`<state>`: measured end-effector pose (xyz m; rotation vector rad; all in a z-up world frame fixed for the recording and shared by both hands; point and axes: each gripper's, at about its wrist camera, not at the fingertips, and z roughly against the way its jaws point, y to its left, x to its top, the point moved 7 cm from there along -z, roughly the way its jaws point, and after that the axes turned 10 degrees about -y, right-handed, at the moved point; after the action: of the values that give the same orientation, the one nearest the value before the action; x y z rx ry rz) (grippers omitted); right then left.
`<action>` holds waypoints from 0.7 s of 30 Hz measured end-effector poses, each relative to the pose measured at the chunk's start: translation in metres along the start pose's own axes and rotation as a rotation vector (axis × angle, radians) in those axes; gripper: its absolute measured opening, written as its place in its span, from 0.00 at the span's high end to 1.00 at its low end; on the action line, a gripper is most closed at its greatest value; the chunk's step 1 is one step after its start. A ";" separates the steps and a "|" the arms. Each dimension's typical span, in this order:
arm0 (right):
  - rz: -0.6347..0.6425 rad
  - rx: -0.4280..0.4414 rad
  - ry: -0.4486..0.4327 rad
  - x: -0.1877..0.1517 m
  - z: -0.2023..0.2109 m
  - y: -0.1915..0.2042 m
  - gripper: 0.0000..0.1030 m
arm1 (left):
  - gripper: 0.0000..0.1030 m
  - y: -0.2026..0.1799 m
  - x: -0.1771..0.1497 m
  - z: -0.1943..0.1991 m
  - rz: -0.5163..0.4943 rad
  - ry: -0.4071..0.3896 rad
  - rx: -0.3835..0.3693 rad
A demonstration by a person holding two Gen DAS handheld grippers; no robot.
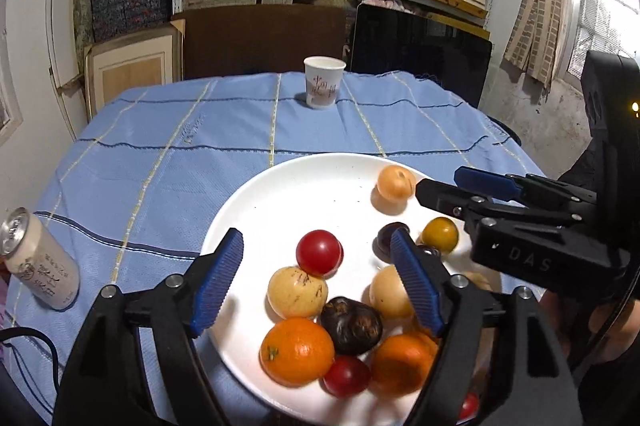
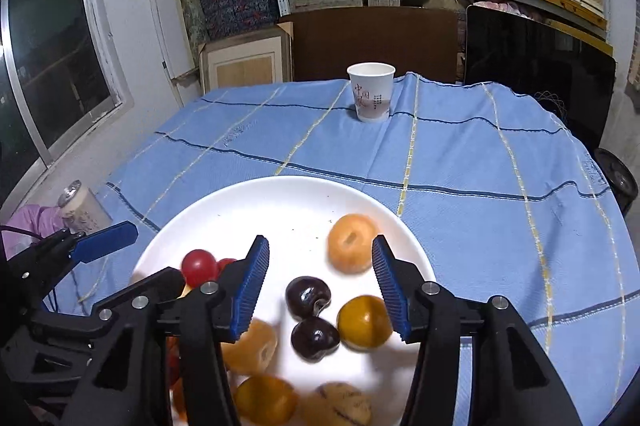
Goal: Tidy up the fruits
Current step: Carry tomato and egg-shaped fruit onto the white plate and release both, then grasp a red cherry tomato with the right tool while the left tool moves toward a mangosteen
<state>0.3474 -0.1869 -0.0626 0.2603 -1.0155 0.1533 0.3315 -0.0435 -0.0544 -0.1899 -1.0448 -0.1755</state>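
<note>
Both grippers hover over the white plate [image 1: 240,210], jaws spread and empty: left gripper [image 1: 316,282] lower centre above a red tomato [image 1: 319,252], right gripper [image 2: 320,290] above dark cherries [image 2: 307,297], likely choosing fruit to sort.

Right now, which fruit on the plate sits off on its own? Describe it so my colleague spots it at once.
Start at the white plate on the blue cloth. Most fruit is bunched at its near side; look to the far side, toward the paper cup. There a pale orange fruit lies alone, just past the right gripper, lighter than the two oranges.
</note>
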 end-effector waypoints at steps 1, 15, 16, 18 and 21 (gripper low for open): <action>-0.003 0.002 -0.007 -0.001 0.009 0.001 0.48 | 0.28 -0.002 -0.002 0.008 -0.009 -0.009 -0.002; 0.034 -0.015 -0.035 -0.108 0.132 0.008 0.37 | 0.22 -0.015 -0.110 0.088 -0.127 0.083 -0.027; 0.038 -0.030 -0.022 -0.113 0.130 0.007 0.37 | 0.22 -0.014 -0.115 0.086 -0.128 0.100 -0.020; 0.051 -0.065 0.009 -0.121 0.124 0.005 0.37 | 0.22 -0.015 -0.122 0.085 -0.132 0.119 -0.019; 0.049 -0.091 0.029 -0.126 0.119 0.002 0.37 | 0.22 -0.016 -0.125 0.082 -0.145 0.134 -0.016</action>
<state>0.1834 -0.2195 -0.1105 0.1497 -0.9977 0.1542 0.1976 -0.0329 -0.1217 -0.1148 -0.9243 -0.3240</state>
